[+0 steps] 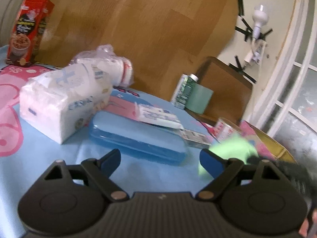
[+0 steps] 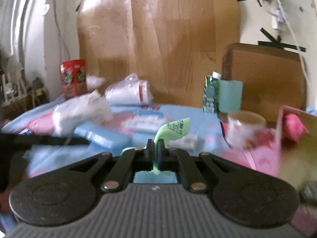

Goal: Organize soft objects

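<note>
Left wrist view, left to right. Red box stands upright at the far left edge of the table, against the brown board. Next, a white tissue pack lies on the blue-and-pink tablecloth, with a clear bag of white cups on its side just behind it. A blue plastic case lies in front of the tissue pack, a flat white packet resting across its top. Further right, a green carton and a teal block stand side by side near the far edge; a white cup sits near the right edge. The left gripper has its jaws spread wide, nothing between them, above bare tablecloth.

A pale green cloth shows blurred beside the left gripper's right finger.

Right wrist view. The right gripper is clamped on the pale green cloth: jaws nearly together, fabric pinched between the pads, one end sticking up and forward, printed with dark marks, the other end hanging below the jaws. The cloth is off the tablecloth, in front of the white cup. At the far right, a pink soft thing lies inside an open pink-rimmed box; what it is cannot be told.
</note>
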The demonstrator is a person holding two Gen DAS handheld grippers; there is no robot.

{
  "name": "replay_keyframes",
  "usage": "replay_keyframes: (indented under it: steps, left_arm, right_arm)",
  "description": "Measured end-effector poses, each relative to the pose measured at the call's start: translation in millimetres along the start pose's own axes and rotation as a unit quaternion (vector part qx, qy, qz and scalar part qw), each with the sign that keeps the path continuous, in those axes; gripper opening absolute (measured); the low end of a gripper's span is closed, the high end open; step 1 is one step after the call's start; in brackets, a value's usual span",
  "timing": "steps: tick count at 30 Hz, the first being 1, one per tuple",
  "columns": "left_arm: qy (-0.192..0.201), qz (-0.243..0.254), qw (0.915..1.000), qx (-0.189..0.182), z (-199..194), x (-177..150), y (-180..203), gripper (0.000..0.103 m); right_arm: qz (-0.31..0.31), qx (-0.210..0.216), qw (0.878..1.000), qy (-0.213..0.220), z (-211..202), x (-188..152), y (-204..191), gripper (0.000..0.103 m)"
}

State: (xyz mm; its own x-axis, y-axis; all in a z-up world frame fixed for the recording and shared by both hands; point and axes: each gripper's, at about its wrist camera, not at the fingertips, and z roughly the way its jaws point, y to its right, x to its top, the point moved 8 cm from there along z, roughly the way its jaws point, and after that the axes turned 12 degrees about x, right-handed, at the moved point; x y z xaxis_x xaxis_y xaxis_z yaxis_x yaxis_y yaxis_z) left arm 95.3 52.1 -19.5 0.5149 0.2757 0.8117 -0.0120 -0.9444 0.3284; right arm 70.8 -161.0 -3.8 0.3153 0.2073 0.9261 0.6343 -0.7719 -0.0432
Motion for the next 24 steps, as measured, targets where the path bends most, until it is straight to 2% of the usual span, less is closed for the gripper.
replay_keyframes:
  steps: [2,5,7,8,9,11,13,14,15,16,17,20,24]
  left_arm:
    - [-0.014,0.003,0.9994,-0.033,-3,-4,13,0.087]
    - [-0.05,0.011,0.9932,-0.105,-10,-16,52,0.084]
    - [-0.069,0.049,0.9898,-0.114,-11,-26,79,0.08]
    - [-0.082,0.07,0.9875,-0.115,-10,-32,91,0.076]
    - [-0.095,0.085,0.9851,-0.116,-8,-37,100,0.075]
    - [-0.121,0.104,0.9811,-0.109,-2,-47,112,0.072]
    - [-0.153,0.111,0.9772,-0.097,7,-60,118,0.063]
    - [-0.147,0.108,0.9787,-0.094,8,-61,120,0.057]
    - [-0.154,0.105,0.977,-0.102,8,-62,124,0.051]
    - [-0.166,0.1,0.9744,-0.115,8,-63,130,0.045]
    - [-0.166,0.096,0.9738,-0.122,7,-62,136,0.045]
    - [-0.128,0.121,0.9739,-0.142,-6,-48,166,0.046]
    - [-0.079,0.167,0.9659,-0.181,-18,-25,222,0.046]
  right_arm:
    - [0.001,0.0,1.0,-0.021,-14,-21,-8,0.006]
    - [0.017,0.009,0.998,-0.054,-19,-53,-15,0.012]
    - [0.021,0.004,0.998,-0.058,-18,-59,-15,0.026]
    - [0.023,0.006,0.998,-0.061,-15,-59,-15,0.049]
    - [0.024,0.011,0.998,-0.06,-13,-59,-15,0.063]
    - [0.02,0.015,0.997,-0.068,-8,-63,-16,0.064]
    - [0.0,0.01,0.998,-0.062,-8,-68,-20,0.059]
    - [-0.009,0.009,0.998,-0.057,-8,-68,-22,0.032]
    - [-0.006,0.018,0.999,-0.051,-10,-67,-23,0.011]
    - [0.001,0.018,0.999,-0.047,-13,-65,-21,0.011]
    - [0.004,0.015,0.999,-0.038,-16,-64,-19,0.01]
    - [-0.021,-0.018,1.0,0.013,-37,-53,-16,0.01]
    - [-0.042,-0.082,0.991,0.094,-74,-31,3,0.011]
